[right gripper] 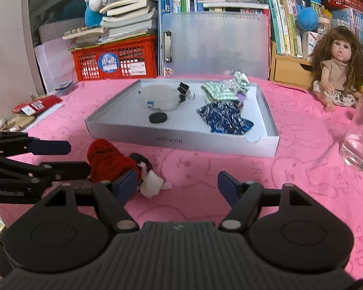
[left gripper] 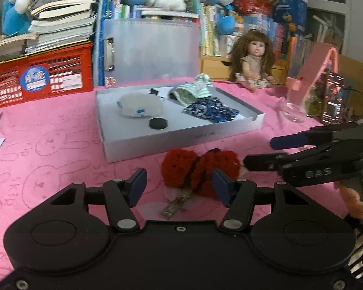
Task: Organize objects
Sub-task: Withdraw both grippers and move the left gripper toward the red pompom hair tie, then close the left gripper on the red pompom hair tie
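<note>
Red knitted bow hair clip [left gripper: 200, 171] lies crosswise on the pink tablecloth [left gripper: 60, 145], before the box lid tray [left gripper: 181, 142], between the left gripper's [left gripper: 180, 186] half-open, empty jaws; right gripper [right gripper: 176, 184] spread wide alongside.

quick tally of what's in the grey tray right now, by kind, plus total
Inside the grey tray:
Fabric pieces: 2, a green checked one and a blue patterned one
White pouch: 1
Black binder clip: 1
Black round disc: 1
Total: 5
The red knitted piece lies outside, on the pink cloth.
</note>
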{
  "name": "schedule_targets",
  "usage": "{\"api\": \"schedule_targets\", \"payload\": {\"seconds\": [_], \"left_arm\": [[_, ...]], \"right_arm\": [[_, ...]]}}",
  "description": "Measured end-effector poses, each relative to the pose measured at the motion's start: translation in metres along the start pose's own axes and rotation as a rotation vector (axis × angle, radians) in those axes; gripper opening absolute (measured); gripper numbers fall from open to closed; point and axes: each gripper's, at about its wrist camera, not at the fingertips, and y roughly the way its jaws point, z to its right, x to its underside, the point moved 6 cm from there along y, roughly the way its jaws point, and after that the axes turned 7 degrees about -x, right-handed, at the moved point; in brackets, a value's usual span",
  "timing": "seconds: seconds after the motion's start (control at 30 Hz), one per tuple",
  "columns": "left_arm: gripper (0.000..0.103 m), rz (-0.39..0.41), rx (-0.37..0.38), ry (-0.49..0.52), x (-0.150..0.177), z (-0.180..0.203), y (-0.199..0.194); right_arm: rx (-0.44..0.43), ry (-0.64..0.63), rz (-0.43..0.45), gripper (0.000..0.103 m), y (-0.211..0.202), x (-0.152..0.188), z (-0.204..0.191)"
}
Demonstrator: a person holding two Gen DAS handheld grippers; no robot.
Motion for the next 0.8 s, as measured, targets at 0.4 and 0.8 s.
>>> {"api": "schedule_targets", "payload": {"seconds": [0.4,0.8], "left_arm": [[0.075,0.003,0.036,0.063,-0.004,0.025,0.019],[0.058,0.001,0.028,0.015,-0.009,0.020,0.043]], "right_arm": [[0.045,0.060,0.000,0.083,-0.009,0.012,0.026],[-0.003,0.062,-0.001,0.083,-0.007,0.017,0.027]]}}
